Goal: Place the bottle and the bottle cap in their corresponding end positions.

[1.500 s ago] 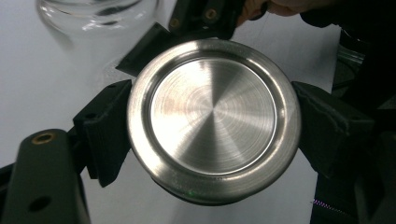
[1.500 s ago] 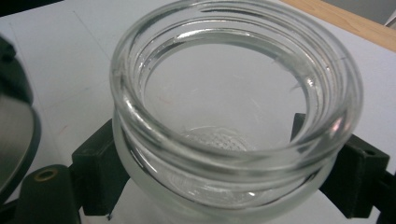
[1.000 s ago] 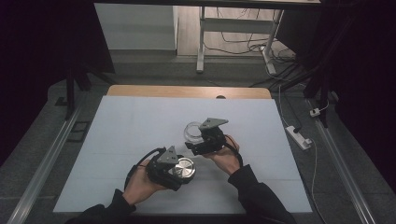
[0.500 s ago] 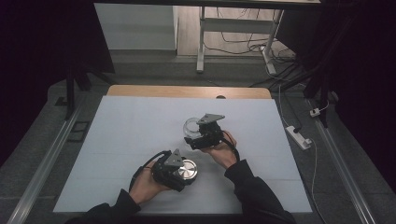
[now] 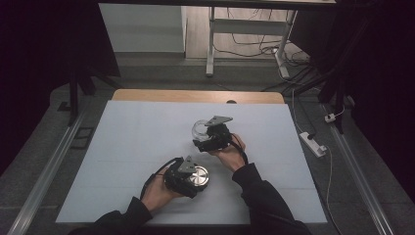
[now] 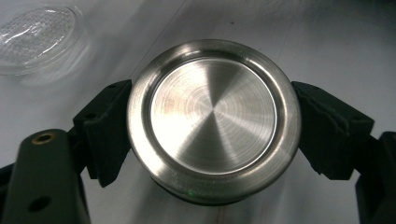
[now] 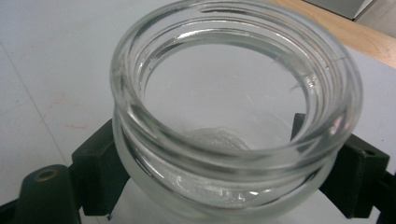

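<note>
Both hands sink toward the counter [image 5: 122,147]; left gripper [image 5: 188,177] jaws clamp a steel lid [image 6: 213,120], right gripper [image 5: 208,138] jaws clamp a glass jar [image 7: 233,107].

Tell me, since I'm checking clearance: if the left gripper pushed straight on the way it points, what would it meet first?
Probably the glass jar in the right gripper; the left gripper already clamps the metal lid, though depth is unclear.

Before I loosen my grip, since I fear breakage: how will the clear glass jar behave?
The clear glass jar looks thick-walled, so probably heavy and rigid, yet breakable. Its smooth round wall between the right gripper jaws may slip and roll.
</note>
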